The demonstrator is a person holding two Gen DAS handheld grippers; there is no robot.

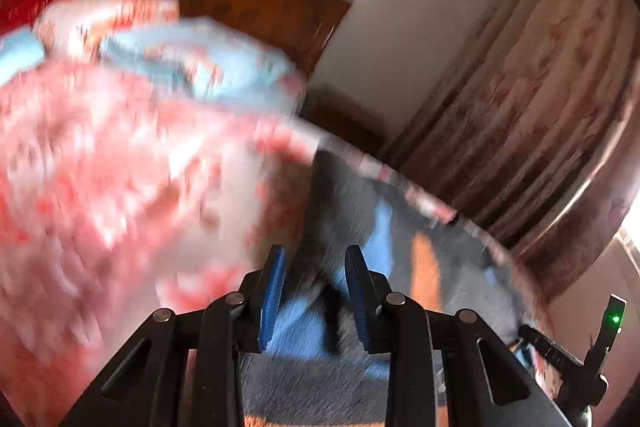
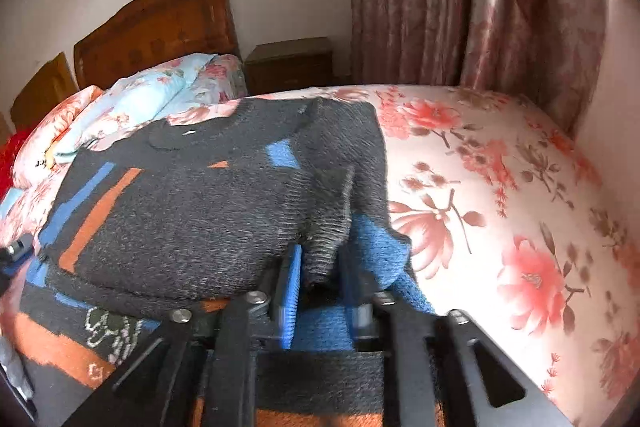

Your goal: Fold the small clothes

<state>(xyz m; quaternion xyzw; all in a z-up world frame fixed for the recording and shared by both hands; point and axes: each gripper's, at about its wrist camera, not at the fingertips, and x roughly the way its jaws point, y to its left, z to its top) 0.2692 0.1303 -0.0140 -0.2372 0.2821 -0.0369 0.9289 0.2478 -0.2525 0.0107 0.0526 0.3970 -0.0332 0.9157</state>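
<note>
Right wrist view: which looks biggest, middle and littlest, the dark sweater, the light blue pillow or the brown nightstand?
1. dark sweater, by far the biggest, though it is nearest the camera.
2. light blue pillow.
3. brown nightstand, smallest, but farthest away, so pillow versus nightstand is unsure.

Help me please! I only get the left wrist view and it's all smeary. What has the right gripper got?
Observer: The right gripper pinches the ribbed cuff of a sleeve.
Operator: Whose sleeve?
Observer: A dark sweater with blue and orange stripes, lying on the flowered bedsheet.
Operator: Is the sleeve sticking out sideways?
Observer: No, it lies on top of the sweater.
</note>
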